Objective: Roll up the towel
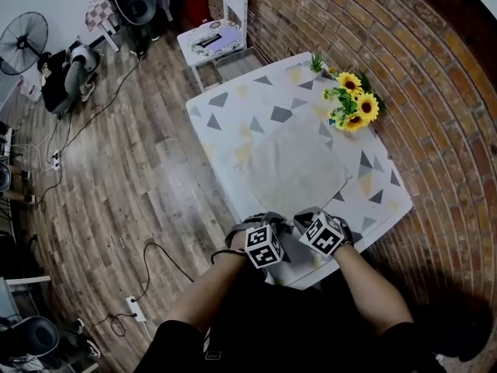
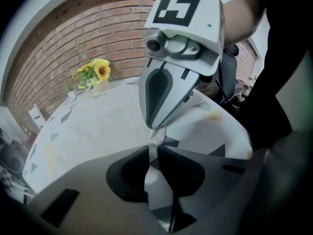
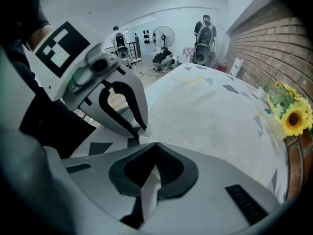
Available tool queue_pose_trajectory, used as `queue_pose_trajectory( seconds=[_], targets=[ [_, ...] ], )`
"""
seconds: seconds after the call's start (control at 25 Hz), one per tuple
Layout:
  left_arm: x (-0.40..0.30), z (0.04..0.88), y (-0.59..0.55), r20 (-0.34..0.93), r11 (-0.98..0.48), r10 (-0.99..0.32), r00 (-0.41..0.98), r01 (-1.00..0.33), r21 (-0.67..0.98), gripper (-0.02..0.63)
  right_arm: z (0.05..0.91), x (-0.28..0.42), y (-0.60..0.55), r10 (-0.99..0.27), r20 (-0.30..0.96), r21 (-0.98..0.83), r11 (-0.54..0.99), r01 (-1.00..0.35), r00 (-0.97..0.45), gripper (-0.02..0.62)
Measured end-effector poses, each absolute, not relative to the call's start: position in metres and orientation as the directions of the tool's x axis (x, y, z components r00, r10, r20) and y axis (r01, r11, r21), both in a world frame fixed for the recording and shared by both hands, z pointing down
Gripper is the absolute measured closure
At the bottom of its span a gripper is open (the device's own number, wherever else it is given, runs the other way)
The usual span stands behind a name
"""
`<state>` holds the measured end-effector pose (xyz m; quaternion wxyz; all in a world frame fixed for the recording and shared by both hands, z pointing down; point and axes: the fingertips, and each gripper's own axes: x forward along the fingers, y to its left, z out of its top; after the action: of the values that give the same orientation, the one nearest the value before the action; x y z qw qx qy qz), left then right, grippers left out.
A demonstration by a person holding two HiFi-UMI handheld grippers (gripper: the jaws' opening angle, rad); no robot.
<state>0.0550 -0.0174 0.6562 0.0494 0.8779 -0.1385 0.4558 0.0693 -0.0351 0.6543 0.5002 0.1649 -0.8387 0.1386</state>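
A pale cream towel [image 1: 299, 165] lies flat on the table [image 1: 233, 107], which wears a white cloth with grey triangles. Both grippers sit side by side at the towel's near edge. My left gripper [image 1: 269, 219] [image 2: 152, 151] has its jaws nearly together, pinching a small wrinkle of the towel [image 2: 112, 126] at their tips. My right gripper [image 1: 307, 216] [image 3: 155, 146] is shut, with a strip of fabric caught between its pads. In each gripper view the other gripper stands just ahead, its tips on the towel's edge [image 3: 210, 116]: right gripper [image 2: 155, 126], left gripper [image 3: 143, 131].
Sunflowers [image 1: 353, 99] [image 2: 93, 73] [image 3: 293, 119] stand at the table's far right corner by the brick wall. A white chair [image 1: 213, 37] is beyond the far end. A fan [image 1: 22, 41], cables and gear are on the wooden floor at left. People [image 3: 205, 31] stand far back.
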Motion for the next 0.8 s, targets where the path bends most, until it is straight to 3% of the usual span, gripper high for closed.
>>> queue_pose_trajectory(
  seconds=[0.32,0.6,0.8],
  targets=[
    [0.071,0.656,-0.010,0.824,-0.975,-0.218,0.523,-0.151,-0.162,0.534,0.663,0.071,-0.041,-0.164,0.872,-0.087,0.874,-0.477,-0.461,0.577],
    [0.072,0.663,-0.014,0.838,-0.978,-0.174,0.517,-0.189,-0.087,0.546,0.643,0.077,-0.024,-0.159,0.848,-0.062,0.918,-0.392,-0.505,0.561],
    [0.070,0.664,-0.009,0.837,-0.970,-0.126,0.533,-0.245,0.010,0.569,0.666,0.078,-0.010,-0.132,0.888,-0.020,0.946,-0.323,-0.441,0.492]
  ],
)
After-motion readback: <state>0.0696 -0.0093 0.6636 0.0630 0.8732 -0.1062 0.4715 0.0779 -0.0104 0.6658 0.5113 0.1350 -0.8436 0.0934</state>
